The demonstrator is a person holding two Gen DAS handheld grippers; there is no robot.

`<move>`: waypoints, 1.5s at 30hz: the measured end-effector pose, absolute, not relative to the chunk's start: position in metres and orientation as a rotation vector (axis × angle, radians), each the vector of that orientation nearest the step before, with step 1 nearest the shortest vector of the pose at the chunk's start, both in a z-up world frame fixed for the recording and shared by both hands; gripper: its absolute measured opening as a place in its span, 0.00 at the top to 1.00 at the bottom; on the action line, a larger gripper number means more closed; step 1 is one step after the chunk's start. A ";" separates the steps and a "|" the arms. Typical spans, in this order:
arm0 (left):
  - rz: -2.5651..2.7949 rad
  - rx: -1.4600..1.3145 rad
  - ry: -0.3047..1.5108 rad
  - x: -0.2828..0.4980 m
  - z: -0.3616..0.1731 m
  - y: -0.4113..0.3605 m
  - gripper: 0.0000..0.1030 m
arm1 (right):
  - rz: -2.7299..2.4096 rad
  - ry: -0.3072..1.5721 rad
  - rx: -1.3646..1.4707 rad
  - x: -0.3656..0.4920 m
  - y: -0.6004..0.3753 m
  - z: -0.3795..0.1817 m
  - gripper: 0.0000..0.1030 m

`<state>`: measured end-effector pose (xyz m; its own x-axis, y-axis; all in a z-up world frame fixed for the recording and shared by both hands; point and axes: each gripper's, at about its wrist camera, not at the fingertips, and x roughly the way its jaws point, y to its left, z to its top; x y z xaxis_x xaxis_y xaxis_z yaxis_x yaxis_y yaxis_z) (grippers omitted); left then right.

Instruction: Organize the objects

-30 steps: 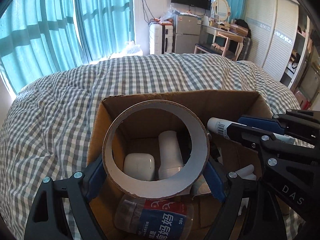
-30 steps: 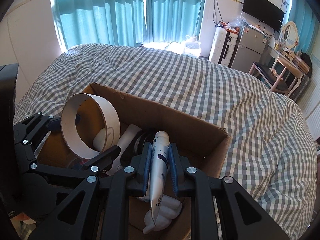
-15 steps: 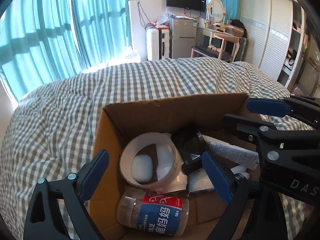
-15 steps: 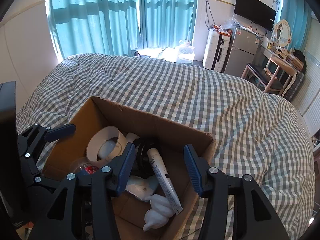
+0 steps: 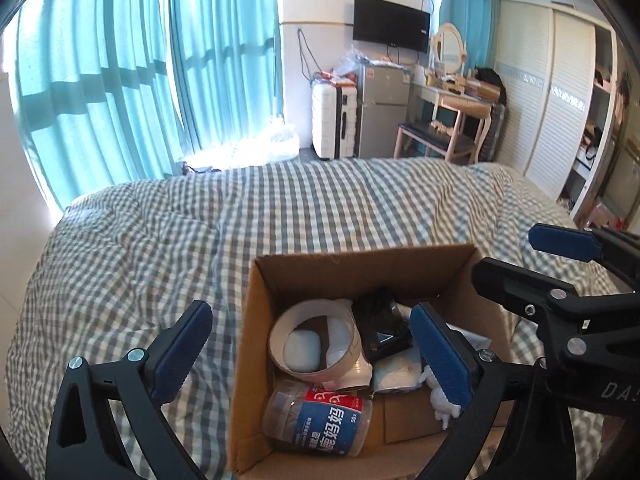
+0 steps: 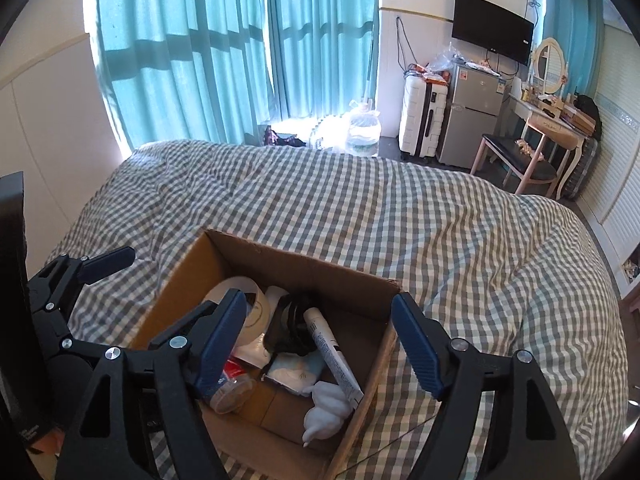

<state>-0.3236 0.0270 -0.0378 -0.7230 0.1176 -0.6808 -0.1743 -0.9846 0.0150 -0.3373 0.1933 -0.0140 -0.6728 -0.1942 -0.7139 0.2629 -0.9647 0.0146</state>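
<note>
An open cardboard box [image 5: 320, 268] [image 6: 360, 280] sits on the checked bed. Inside lie a tape roll [image 5: 280, 328] [image 6: 224, 286] around a white earbud case [image 5: 302, 350], a clear jar with a blue and red label [image 5: 320, 420], a black object [image 5: 380, 328], a white tube [image 6: 332, 352] and a white figurine [image 6: 324, 412]. My left gripper [image 5: 312, 356] is open and empty above the box. My right gripper [image 6: 320, 344] is open and empty above the box; it also shows in the left wrist view [image 5: 560, 264].
The grey checked bedspread [image 6: 400, 208] spreads all around the box. Teal curtains [image 5: 120, 80] hang behind the bed. A white suitcase [image 5: 334, 124], a small fridge [image 6: 472, 116], a desk with a chair [image 6: 532, 148] and a water jug [image 6: 362, 132] stand beyond the bed.
My left gripper let go of the tape roll and my right gripper let go of the white tube; both now lie in the box. Both grippers opened and rose away.
</note>
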 end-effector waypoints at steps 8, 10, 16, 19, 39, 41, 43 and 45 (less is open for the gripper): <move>2.849 -1.012 0.106 -0.295 0.006 0.026 0.00 | -2.744 0.088 0.978 -0.300 0.206 0.034 0.13; 2.875 -0.984 0.110 -0.286 0.019 0.026 0.00 | -2.766 0.081 0.944 -0.289 0.210 0.047 0.10; 2.920 -0.891 0.111 -0.259 0.056 0.026 0.00 | -2.819 0.060 0.845 -0.253 0.223 0.084 0.06; 2.929 -0.855 0.100 -0.245 0.074 0.027 0.00 | -2.855 0.098 0.806 -0.234 0.224 0.100 0.05; 3.000 -0.547 0.129 -0.104 0.156 0.018 0.00 | -2.953 0.100 0.508 -0.083 0.250 0.156 0.03; 2.996 -0.526 0.120 -0.091 0.160 0.018 0.00 | -2.947 0.062 0.499 -0.072 0.255 0.154 0.03; 2.998 -0.508 0.118 -0.079 0.160 0.017 0.00 | -2.944 0.041 0.488 -0.064 0.259 0.152 0.03; 3.004 -0.493 0.115 -0.069 0.158 0.017 0.00 | -2.944 0.033 0.472 -0.055 0.261 0.149 0.02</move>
<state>-0.0690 0.0167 0.1579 -0.9433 0.0816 -0.3218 -0.1060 -0.9926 0.0591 -0.0550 0.2609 0.1493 -0.9374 -0.1540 -0.3123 0.1610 -0.9870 0.0033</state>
